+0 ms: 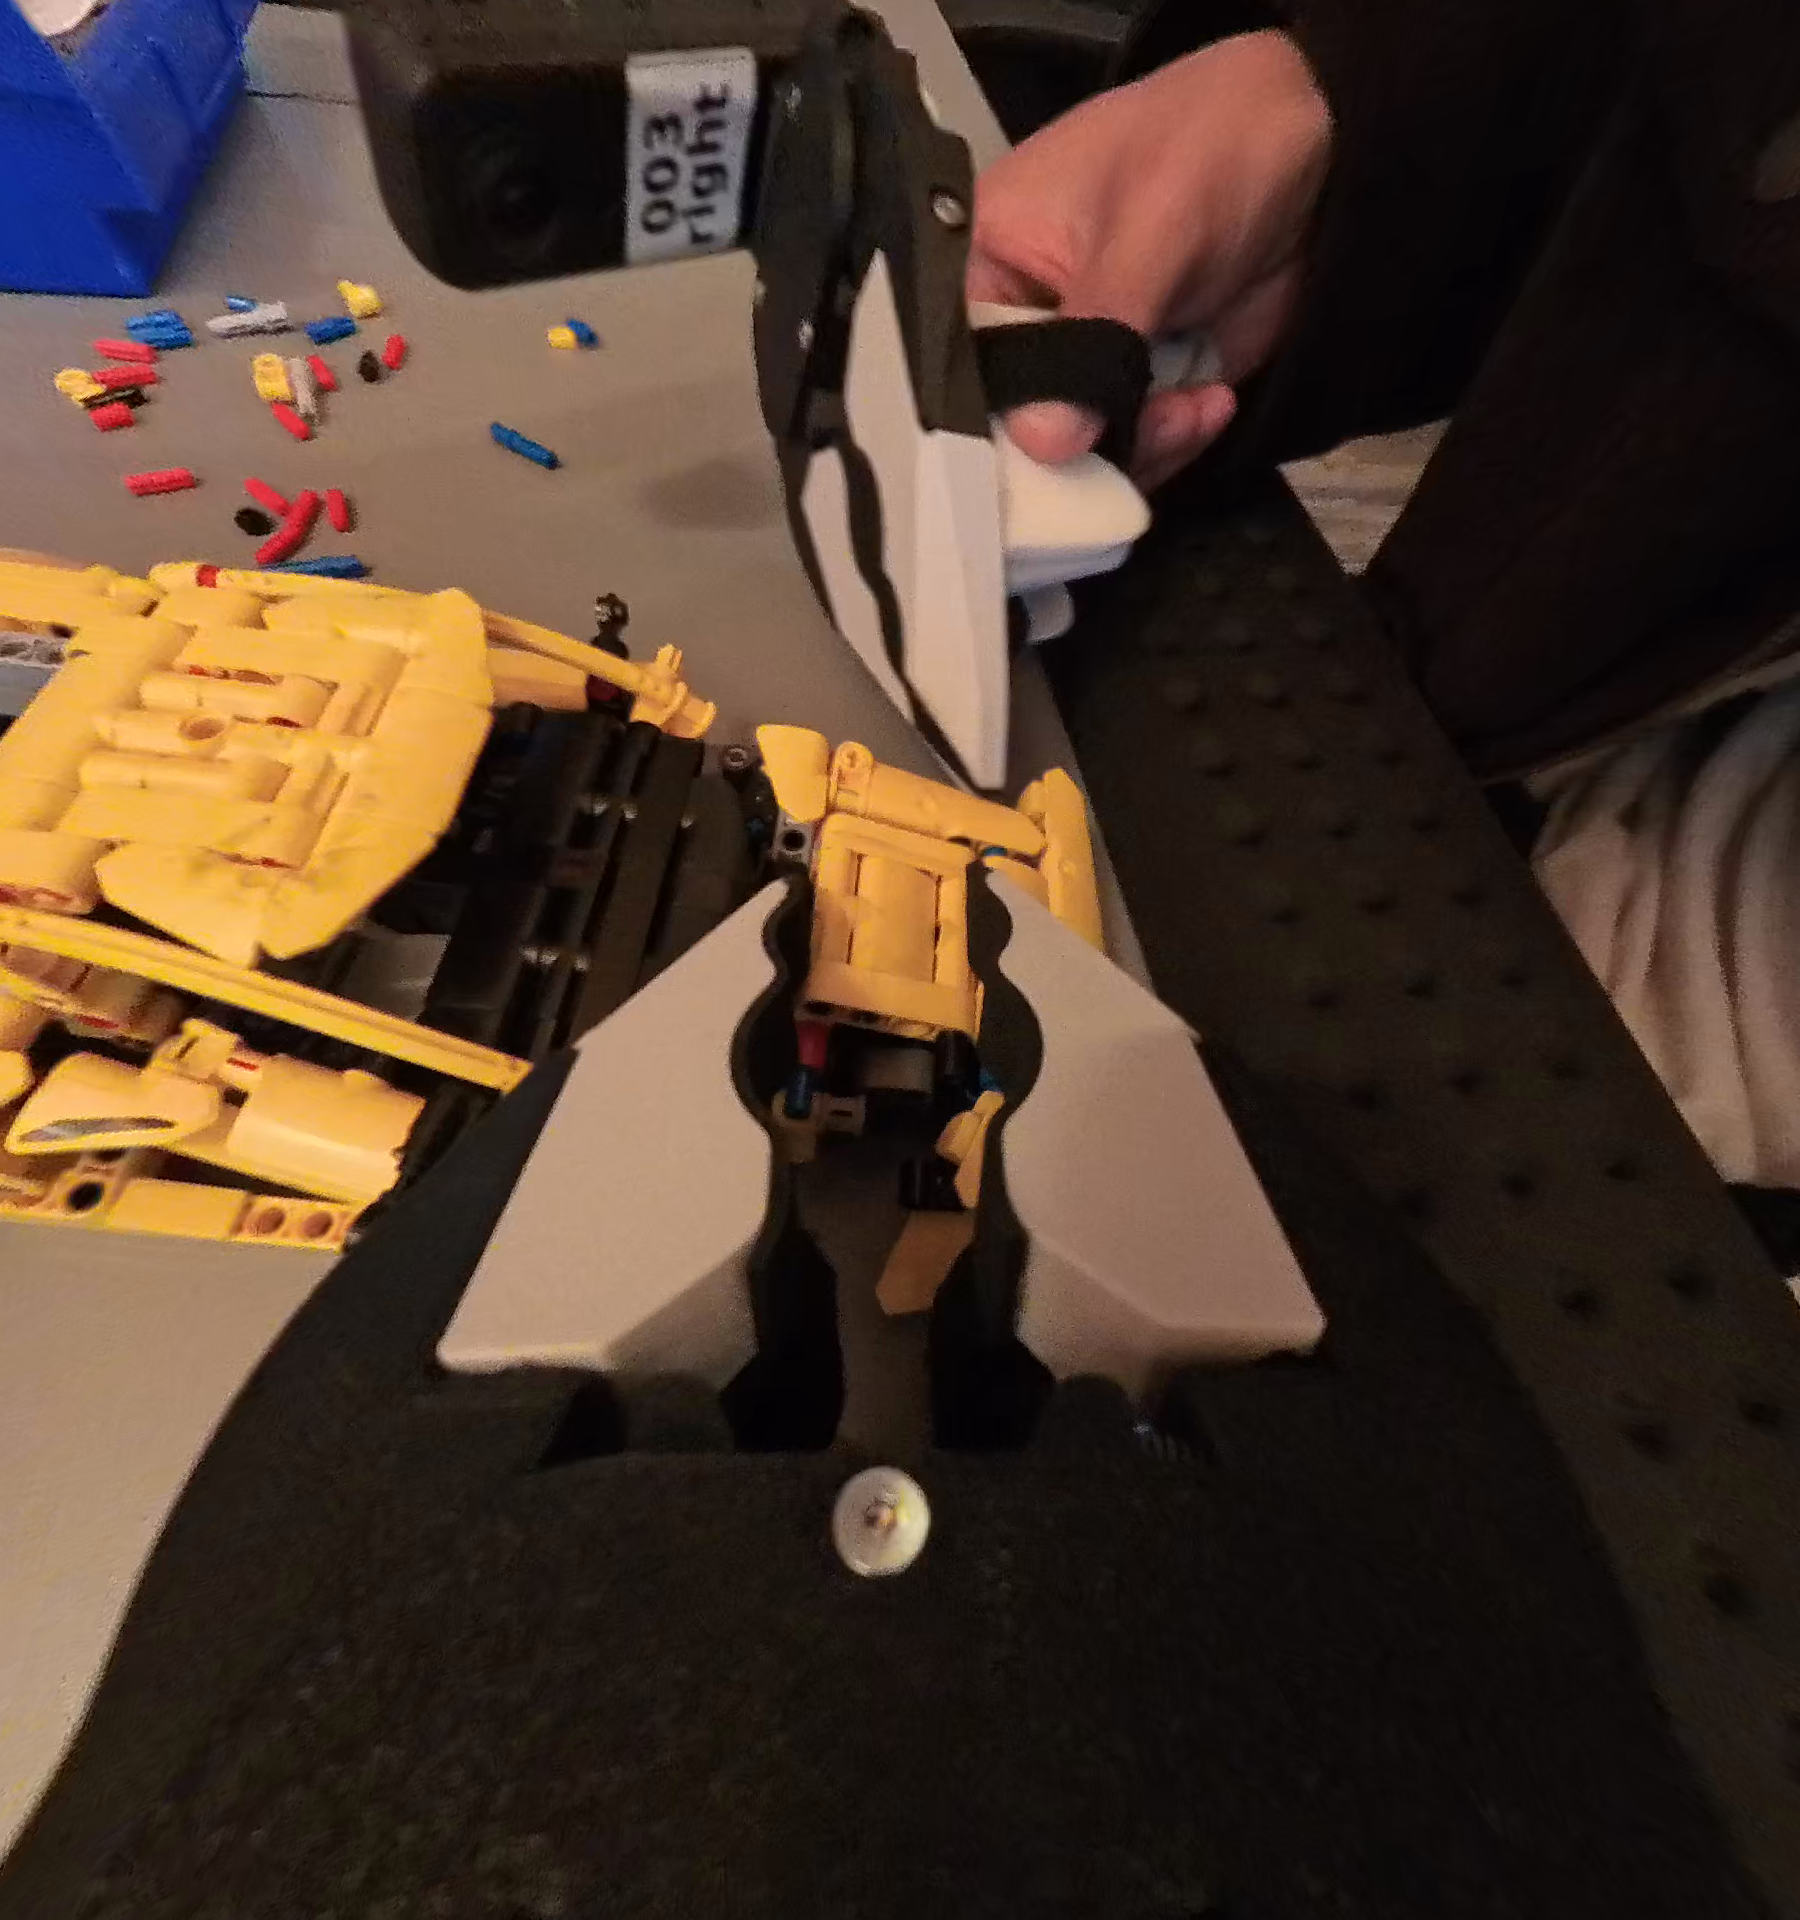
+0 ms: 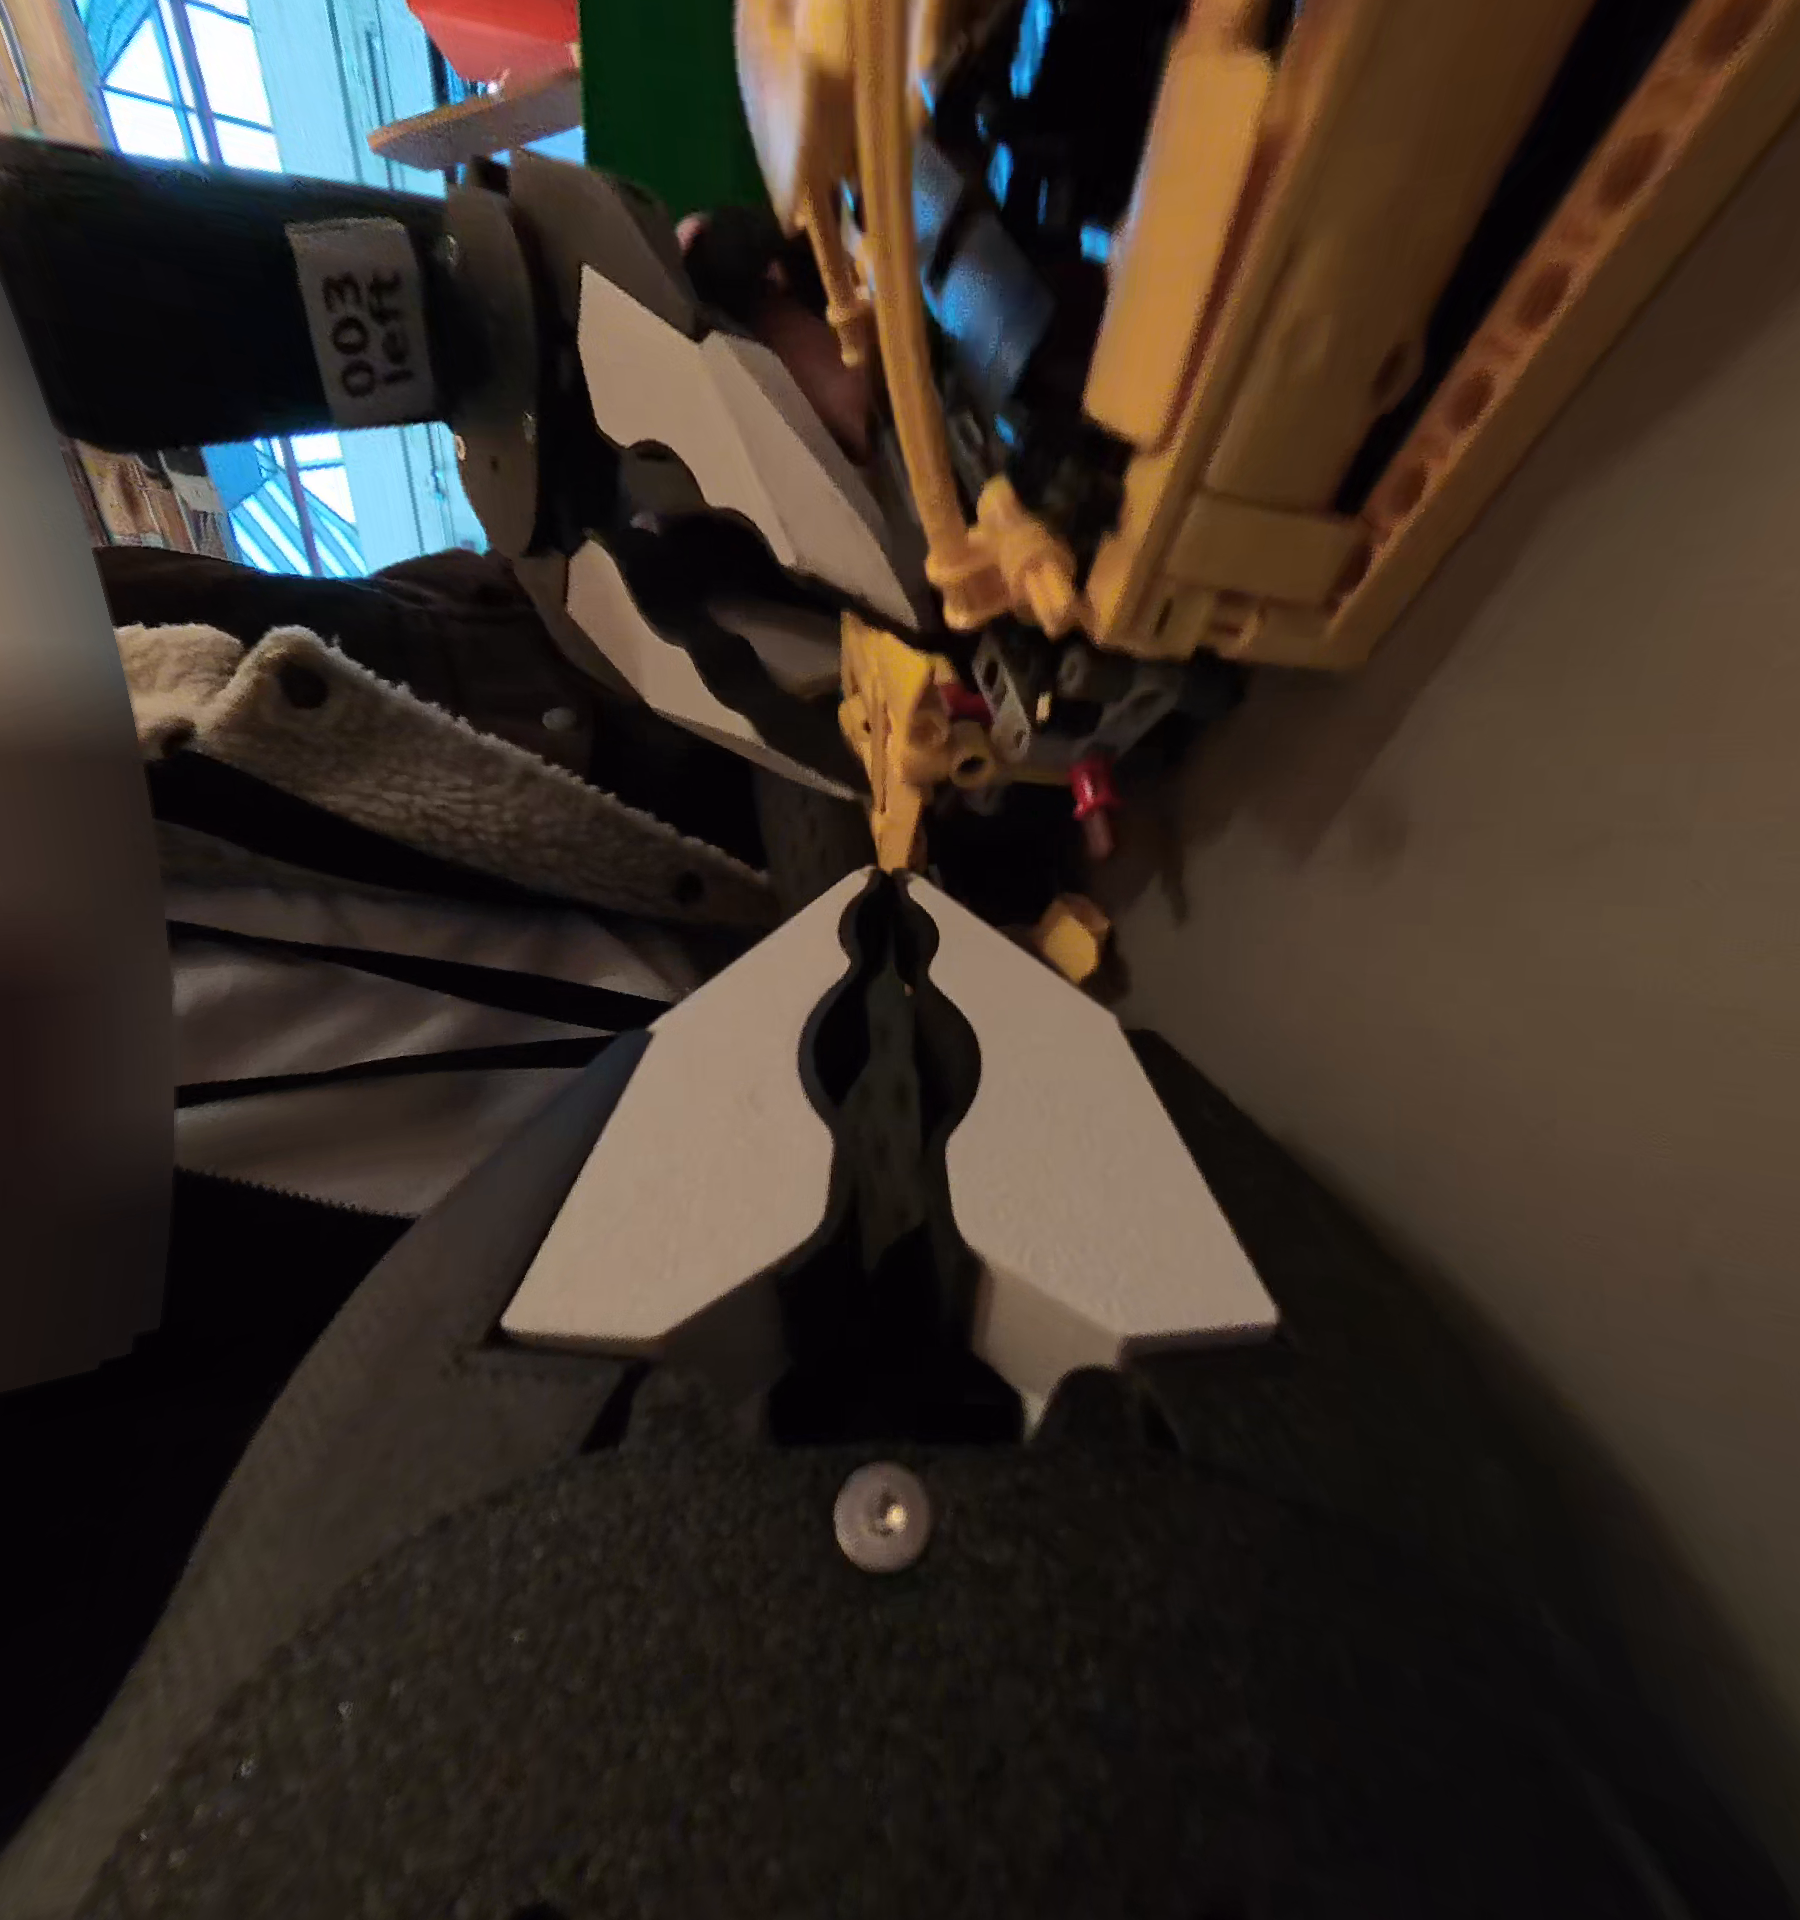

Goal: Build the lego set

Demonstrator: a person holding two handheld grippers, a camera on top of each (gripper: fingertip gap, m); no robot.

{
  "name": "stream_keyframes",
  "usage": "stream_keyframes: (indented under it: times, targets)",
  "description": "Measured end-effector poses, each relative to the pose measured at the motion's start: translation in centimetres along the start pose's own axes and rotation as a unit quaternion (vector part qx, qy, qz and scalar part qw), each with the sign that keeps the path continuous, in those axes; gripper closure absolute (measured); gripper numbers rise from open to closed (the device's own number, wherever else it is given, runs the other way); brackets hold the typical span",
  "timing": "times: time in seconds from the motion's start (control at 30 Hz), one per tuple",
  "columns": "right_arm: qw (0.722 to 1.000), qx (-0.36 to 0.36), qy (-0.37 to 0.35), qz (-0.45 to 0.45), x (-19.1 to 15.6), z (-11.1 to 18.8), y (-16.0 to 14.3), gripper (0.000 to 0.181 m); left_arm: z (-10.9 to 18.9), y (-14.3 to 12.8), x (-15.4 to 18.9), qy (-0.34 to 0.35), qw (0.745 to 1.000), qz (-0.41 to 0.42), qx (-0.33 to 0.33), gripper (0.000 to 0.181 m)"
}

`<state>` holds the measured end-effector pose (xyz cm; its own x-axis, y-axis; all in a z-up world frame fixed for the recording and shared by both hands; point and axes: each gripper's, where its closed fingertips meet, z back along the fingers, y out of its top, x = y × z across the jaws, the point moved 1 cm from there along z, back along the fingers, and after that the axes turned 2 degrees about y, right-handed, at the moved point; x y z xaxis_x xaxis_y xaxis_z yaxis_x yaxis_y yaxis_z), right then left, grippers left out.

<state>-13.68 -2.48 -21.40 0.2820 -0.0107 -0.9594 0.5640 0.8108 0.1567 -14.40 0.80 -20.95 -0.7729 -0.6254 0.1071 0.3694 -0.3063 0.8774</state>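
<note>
The left gripper (image 1: 880, 914) has its jaws parted around a small yellow sub-assembly (image 1: 901, 935), both fingers pressing its sides, so it grips that piece. The sub-assembly sits at the near edge of the grey table (image 1: 96, 1403), just beside the large yellow lego model (image 1: 221, 831), which lies flat on the table to the left. The right gripper (image 2: 891, 878) is turned on its side; its jaws are almost closed, the tips pinched on a thin yellow tab (image 2: 896, 831) projecting from the sub-assembly's end. In the left wrist view the same tool comes down from above, held by a hand (image 1: 1135, 239), its fingertips (image 1: 969, 748) meeting the sub-assembly's far end. Loose red, blue and yellow pins (image 1: 252, 384) are scattered farther back on the table, near a blue bin (image 1: 65, 156). A black perforated board (image 1: 1447, 1039) borders the table's right side.
</note>
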Motion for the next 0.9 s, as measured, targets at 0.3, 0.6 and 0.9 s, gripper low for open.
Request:
stream_keyframes:
  times: [0.3, 0.6, 0.9]
  targets:
    - [0.999, 0.043, 0.022, -0.011, -0.7, 0.4, 0.1, 0.174, 0.7, -0.1, 1.2, -0.035, 0.999, -0.041, 0.006, 0.137]
    - [0.987, 0.111, -0.1, 0.052, -0.5, -0.5, -0.5, 0.171, 1.6, -1.3, 1.3, -0.024, 0.991, -0.125, -0.028, 0.129]
    - [0.983, 0.158, -0.091, 0.007, -0.1, -0.8, -0.6, 0.175, 1.1, -1.0, 1.3, -0.023, 0.993, -0.116, -0.005, 0.133]
